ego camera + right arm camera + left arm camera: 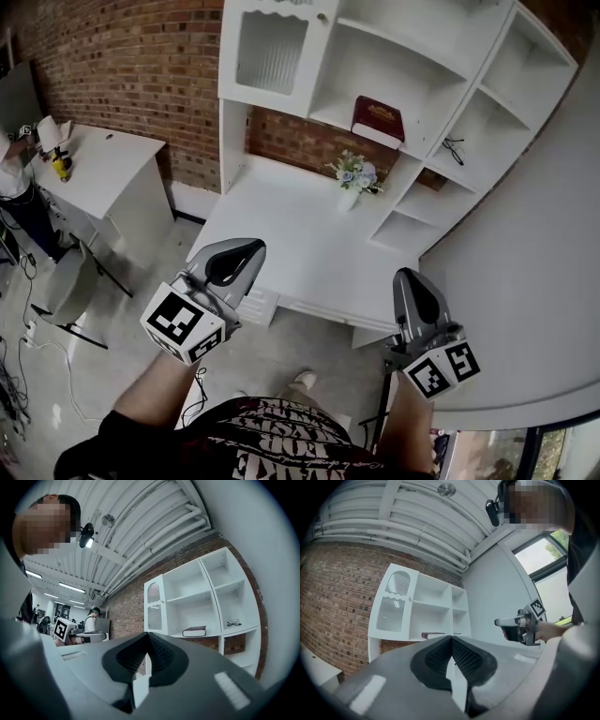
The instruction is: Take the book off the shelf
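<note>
A dark red book (378, 121) lies flat on a middle shelf of the white shelf unit (441, 66); it also shows in the right gripper view as the book (194, 631) and in the left gripper view as a thin dark book (433, 634). My left gripper (240, 258) is shut, empty, held low and well in front of the desk. My right gripper (410, 286) is shut too, empty, to the right and far from the book. The left gripper's tip (451, 639) points at the shelf; the right gripper's tip (147, 634) does the same.
A white desk top (291, 234) under the shelves carries a small vase of flowers (352, 178). Glasses (454, 148) lie on a right-hand shelf. Another white table (98, 164) stands left, with a chair (66, 281). Brick wall behind; a curved white wall (534, 244) at right.
</note>
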`<state>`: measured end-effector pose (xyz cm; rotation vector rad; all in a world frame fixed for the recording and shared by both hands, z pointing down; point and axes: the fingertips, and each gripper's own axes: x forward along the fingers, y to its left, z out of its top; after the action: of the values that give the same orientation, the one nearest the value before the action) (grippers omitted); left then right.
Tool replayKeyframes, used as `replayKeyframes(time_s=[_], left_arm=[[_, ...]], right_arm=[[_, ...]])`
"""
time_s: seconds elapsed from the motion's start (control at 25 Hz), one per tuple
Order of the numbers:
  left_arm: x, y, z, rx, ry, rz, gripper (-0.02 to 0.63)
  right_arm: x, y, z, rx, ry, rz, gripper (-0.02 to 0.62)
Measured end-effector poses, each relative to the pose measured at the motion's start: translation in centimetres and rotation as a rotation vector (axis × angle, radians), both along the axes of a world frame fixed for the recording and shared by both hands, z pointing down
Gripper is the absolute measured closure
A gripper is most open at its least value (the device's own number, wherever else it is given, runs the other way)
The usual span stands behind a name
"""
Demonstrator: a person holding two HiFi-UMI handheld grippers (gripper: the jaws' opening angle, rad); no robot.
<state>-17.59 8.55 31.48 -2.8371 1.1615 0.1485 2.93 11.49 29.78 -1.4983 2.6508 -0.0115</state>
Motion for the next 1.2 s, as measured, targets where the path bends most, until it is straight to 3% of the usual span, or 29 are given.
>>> replayKeyframes(time_s=[0.24, 0.68, 1.2], left_arm=[[0.9, -2.1, 0.0, -0.006, 0.018, -0.002, 0.606], [5.9, -7.6, 0.7, -0.041, -0.018, -0.015, 0.606], [14.1, -13.3, -0.5, -0.026, -0.045, -0.043, 0.606]], right_arm=[[0.5, -2.1, -0.5, -0.004, 0.002, -0.015, 0.572], [5.2, -9.0, 0.9, -0.021, -0.056, -0.039, 0.572], [14.9, -14.5, -0.4, 0.026, -0.111, -0.023, 0.572]])
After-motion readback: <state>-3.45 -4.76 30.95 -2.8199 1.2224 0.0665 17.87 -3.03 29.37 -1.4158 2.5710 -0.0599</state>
